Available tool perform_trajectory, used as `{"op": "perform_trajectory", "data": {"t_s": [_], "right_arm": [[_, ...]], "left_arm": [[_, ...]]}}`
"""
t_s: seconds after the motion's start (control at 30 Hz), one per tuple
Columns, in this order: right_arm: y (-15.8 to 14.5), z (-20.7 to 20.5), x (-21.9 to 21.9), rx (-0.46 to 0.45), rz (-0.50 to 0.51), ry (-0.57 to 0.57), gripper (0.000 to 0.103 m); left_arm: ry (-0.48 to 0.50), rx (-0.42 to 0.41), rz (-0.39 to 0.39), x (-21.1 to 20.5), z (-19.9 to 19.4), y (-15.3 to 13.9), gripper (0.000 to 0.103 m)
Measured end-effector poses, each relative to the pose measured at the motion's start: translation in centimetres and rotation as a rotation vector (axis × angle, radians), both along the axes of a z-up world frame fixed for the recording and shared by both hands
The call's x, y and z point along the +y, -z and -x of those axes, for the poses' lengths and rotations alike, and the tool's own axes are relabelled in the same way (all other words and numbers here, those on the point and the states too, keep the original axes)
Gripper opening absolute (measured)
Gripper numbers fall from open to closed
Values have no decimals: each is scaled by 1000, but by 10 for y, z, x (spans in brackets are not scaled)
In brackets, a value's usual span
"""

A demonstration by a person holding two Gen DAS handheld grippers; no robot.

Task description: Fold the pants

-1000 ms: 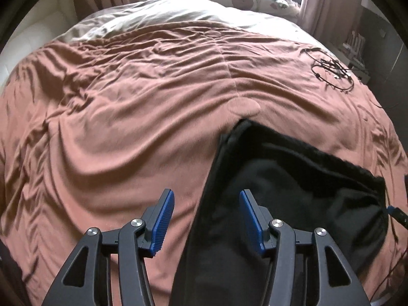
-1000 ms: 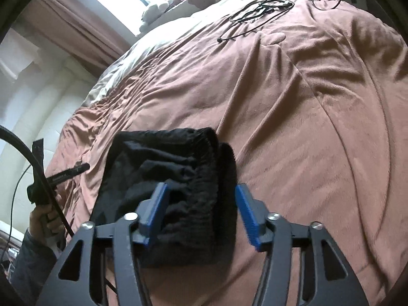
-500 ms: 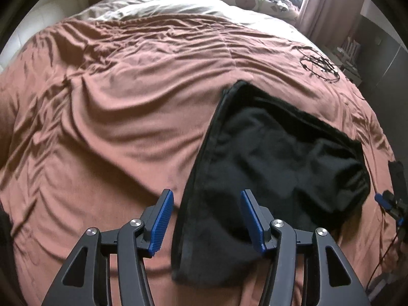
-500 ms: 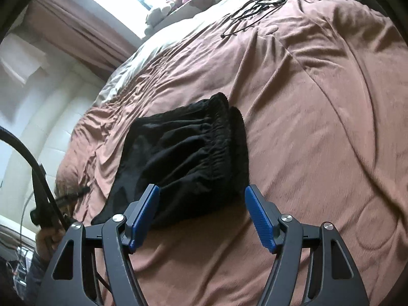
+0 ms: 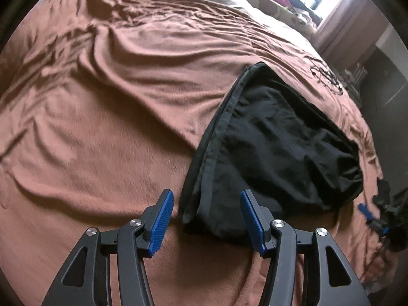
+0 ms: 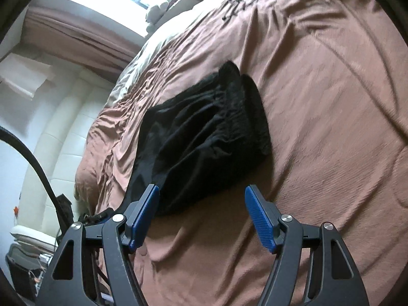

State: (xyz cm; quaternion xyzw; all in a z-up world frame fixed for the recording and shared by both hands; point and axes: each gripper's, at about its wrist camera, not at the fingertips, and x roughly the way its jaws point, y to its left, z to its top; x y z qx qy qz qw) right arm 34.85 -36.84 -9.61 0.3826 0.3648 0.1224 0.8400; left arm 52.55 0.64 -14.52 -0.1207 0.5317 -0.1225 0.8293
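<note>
Pants (image 5: 275,148), one black pair, lie folded into a thick bundle on the brown bedspread (image 5: 114,117), right of centre in the left wrist view and just above centre in the right wrist view (image 6: 204,137). Two hand-held grippers are about. The left hand-held gripper (image 5: 207,219) has its blue pads spread, framing the near hemmed corner of the bundle at the bottom of the frame; whether the pads touch the cloth I cannot tell. The right hand-held gripper (image 6: 201,216) also stands spread, with the gathered end of the bundle just above its gap and nothing pinched.

Wide bare bedspread opens left of the bundle in the left view and right of it in the right view. One tangle of black cable (image 5: 327,77) lies near the far edge.

Only the left view shows the hem stripes along the bundle's left edge. Only the right view shows the padded white headboard (image 6: 58,132) at left.
</note>
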Motion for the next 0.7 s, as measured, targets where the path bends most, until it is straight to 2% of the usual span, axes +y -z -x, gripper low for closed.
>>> {"op": "perform_trajectory", "data": {"t_s": [0.13,0.27,0.37,0.47,0.6,0.7], "right_arm": [[15,-15,2,31,-11,6,68],[23,-32,5,39,-22,-11,68],[19,-40,5,29,-3,-16,68],[22,-43,5,28,-11,-10,68],[23,-45,6,26,-23,1,68],[24,-41,8,21,-24,5,68]], "left_arm": [[-28,67,95,8,-1,13,57],[-50,110,136,11,-1,24,57],[-92,145,137,18,3,28,57],[-104,179,207,25,7,36,57],[-120,181,272,29,5,41,57],[-126,175,361,30,4,40,57]]}}
